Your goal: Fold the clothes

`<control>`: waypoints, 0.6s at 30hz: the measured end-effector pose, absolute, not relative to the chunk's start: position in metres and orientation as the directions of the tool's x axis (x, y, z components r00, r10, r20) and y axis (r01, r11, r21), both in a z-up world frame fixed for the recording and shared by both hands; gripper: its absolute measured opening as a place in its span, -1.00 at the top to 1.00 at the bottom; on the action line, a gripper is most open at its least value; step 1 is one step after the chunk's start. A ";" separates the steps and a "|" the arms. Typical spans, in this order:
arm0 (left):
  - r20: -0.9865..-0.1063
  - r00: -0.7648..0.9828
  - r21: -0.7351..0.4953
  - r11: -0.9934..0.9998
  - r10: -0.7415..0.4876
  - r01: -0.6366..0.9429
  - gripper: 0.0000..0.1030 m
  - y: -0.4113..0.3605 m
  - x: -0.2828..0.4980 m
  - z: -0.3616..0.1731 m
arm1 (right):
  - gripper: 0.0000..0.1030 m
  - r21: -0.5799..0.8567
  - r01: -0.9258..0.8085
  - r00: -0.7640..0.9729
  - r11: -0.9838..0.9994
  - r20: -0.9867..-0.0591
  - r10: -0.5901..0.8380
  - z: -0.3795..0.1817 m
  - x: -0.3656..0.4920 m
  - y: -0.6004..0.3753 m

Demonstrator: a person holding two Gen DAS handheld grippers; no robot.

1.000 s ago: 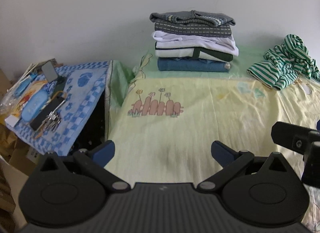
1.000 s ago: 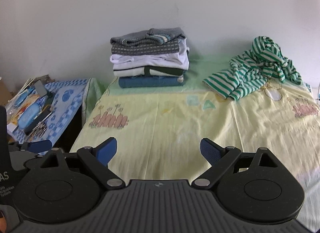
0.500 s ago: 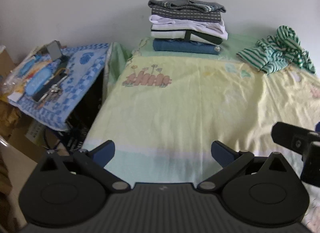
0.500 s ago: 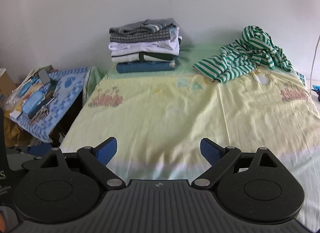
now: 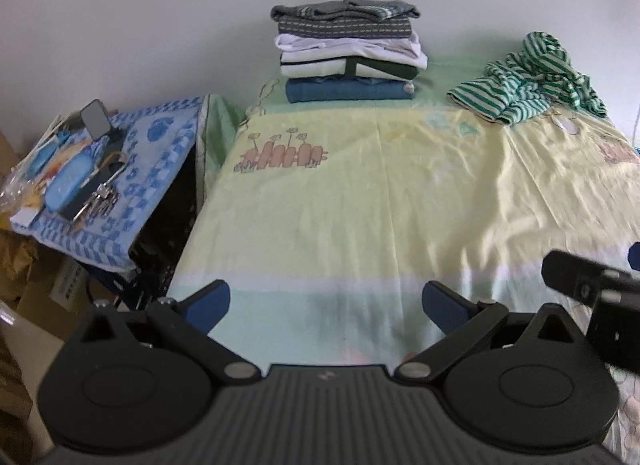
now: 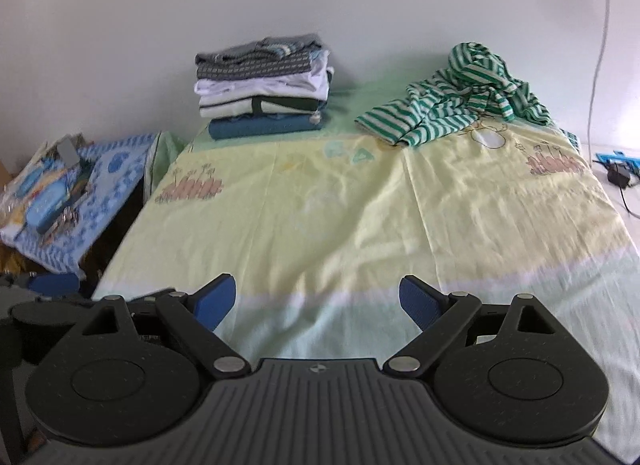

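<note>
A crumpled green-and-white striped garment (image 5: 528,77) (image 6: 456,97) lies at the far right of the bed. A stack of folded clothes (image 5: 348,53) (image 6: 264,85) stands against the wall at the bed's far side. My left gripper (image 5: 325,302) hovers open over the near edge of the yellow sheet (image 5: 360,193), with nothing between its blue pads. My right gripper (image 6: 316,299) is open too, empty, above the near edge of the sheet (image 6: 340,205). Both are far from the striped garment. Part of the right gripper's body (image 5: 592,297) shows at the right of the left wrist view.
A low side table with a blue patterned cloth (image 5: 132,169) (image 6: 100,185) stands left of the bed, holding keys, a blue case and small items. Cardboard boxes (image 5: 36,289) sit below it. A white cable (image 6: 600,45) hangs on the right wall, with a blue object (image 6: 618,159) on the floor.
Both grippers have pulled back from the bed's middle toward its near edge, so more of the sheet shows. Both stayed open. The clothes have not moved.
</note>
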State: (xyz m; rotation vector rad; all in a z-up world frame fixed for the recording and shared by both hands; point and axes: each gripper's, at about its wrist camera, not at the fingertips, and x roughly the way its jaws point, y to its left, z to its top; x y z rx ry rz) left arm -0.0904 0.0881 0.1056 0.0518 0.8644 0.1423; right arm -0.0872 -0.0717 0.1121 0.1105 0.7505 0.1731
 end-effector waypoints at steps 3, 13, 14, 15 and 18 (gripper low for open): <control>-0.769 0.632 0.049 0.995 0.093 -0.086 -0.98 0.098 -0.092 0.106 | -0.78 0.182 -0.069 0.734 0.981 -0.657 0.173 0.111 -0.090 -0.070; -0.731 0.677 0.101 0.995 0.090 -0.023 -0.99 0.096 -0.097 0.102 | -0.78 0.149 -0.032 0.738 0.988 -0.664 0.124 0.102 -0.087 -0.047; -0.727 0.681 0.099 0.995 0.090 -0.025 -0.99 0.097 -0.097 0.102 | -0.78 0.151 -0.025 0.737 0.988 -0.665 0.120 0.101 -0.086 -0.047; -0.723 0.684 0.098 0.994 0.099 -0.040 -0.99 0.098 -0.097 0.103 | -0.78 0.154 -0.015 0.736 0.988 -0.667 0.115 0.101 -0.086 -0.047; -0.750 0.654 0.080 0.995 0.102 -0.063 -0.99 0.102 -0.093 0.098 | -0.78 0.161 0.006 0.735 0.987 -0.670 0.105 0.100 -0.086 -0.050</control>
